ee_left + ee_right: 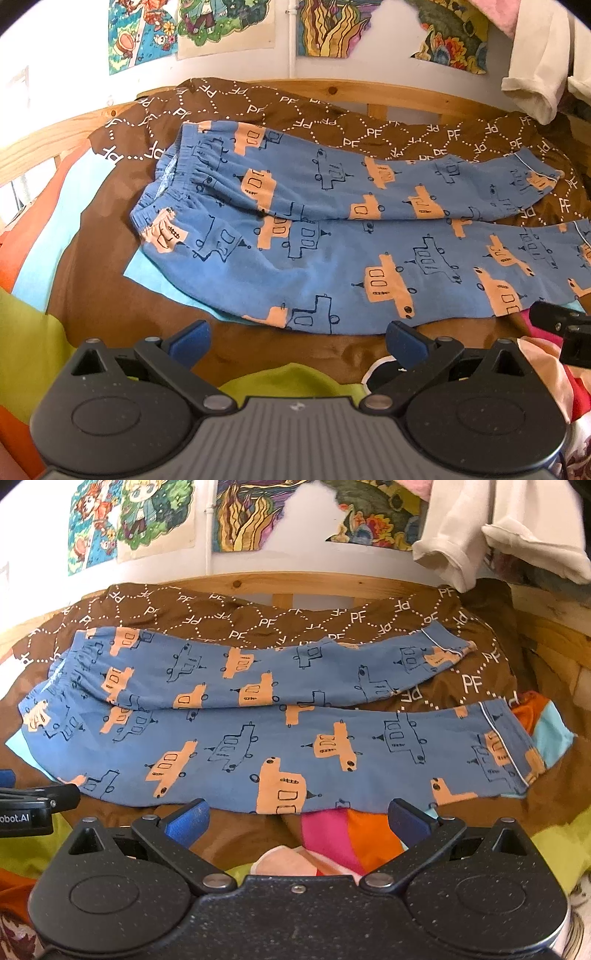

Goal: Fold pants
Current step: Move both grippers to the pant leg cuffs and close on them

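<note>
Blue pants [332, 236] printed with orange and outlined cars lie flat on a brown bedspread [110, 288], waistband at the left, both legs running right. They also show in the right wrist view [258, 734], with the cuffs [517, 746] at the right. My left gripper [297, 341] is open and empty, just short of the near leg's edge by the waist end. My right gripper [297, 821] is open and empty, just short of the near leg's edge at mid-leg. The right gripper's body shows at the left view's right edge [565, 332].
A wooden bed frame [295, 583] runs behind the pants. Posters hang on the wall [240, 513]. A white garment [498, 535] hangs at the upper right. Lime, orange and pink cloth [351, 838] lies near the grippers.
</note>
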`<state>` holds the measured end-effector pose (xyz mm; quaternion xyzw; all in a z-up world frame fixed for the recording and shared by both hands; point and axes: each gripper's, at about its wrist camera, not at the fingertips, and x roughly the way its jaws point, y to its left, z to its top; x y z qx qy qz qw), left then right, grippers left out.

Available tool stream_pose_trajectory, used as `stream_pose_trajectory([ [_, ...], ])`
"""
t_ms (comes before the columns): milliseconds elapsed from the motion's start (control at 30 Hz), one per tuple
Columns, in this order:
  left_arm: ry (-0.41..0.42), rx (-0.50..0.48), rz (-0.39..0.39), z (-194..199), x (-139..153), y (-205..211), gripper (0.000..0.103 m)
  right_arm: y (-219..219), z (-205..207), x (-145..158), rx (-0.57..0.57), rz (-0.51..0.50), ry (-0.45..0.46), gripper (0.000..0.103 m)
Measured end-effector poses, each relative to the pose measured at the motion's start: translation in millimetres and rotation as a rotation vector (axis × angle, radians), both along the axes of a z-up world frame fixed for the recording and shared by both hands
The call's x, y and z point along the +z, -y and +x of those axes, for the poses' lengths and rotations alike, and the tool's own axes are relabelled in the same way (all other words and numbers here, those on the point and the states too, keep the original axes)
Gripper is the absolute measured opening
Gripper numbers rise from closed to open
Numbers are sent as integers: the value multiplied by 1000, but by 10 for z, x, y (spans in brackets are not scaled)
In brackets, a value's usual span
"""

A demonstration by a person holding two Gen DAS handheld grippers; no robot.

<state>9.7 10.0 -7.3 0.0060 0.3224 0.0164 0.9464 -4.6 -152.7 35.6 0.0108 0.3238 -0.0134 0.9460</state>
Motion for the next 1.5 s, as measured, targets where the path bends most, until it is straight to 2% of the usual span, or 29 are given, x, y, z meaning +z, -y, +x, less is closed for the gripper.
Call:
stream_pose_trajectory([
  [267, -48, -11, -27, 274, 127, -38, 103, 106, 334, 238, 59, 29, 63, 102],
  [367, -36, -19, -29, 388, 205, -52, 103, 186, 505, 359, 90, 37, 85, 102],
  [533, -10, -64, 15, 702, 400, -79, 103, 279, 824, 515, 184, -10, 108, 102],
  [667, 57, -117, 92, 1069, 613, -151, 103, 416, 1235, 623, 315, -59, 110, 102],
  [767, 105, -136, 151, 1417, 789, -221, 103, 556, 1663, 691, 410, -51, 76, 102],
  [867, 143, -155, 223, 1821, 965, -288, 103, 669, 2103, 820, 507, -5, 3, 102],
  [1000, 156, -265, 309, 2365, 1059, -339, 103, 660, 2679, 1021, 706, 41, -139, 102],
  [1100, 94, -334, 368, 2732, 945, -373, 103, 525, 3085, 1008, 830, -64, -200, 102],
  [1167, 18, -354, 369, 2953, 838, -408, 103, 492, 3305, 844, 819, -110, -236, 102],
  [1267, -70, -368, 365, 3159, 684, -425, 103, 559, 3526, 582, 780, -45, -258, 102],
  [1367, -112, -417, 371, 3279, 612, -404, 101, 590, 3683, 410, 781, -35, -271, 99],
  [1433, -144, -442, 371, 3358, 586, -407, 94, 618, 3810, 333, 779, -35, -283, 95],
  [1500, -187, -450, 373, 3441, 569, -407, 80, 641, 3909, 282, 759, -38, -295, 91],
])
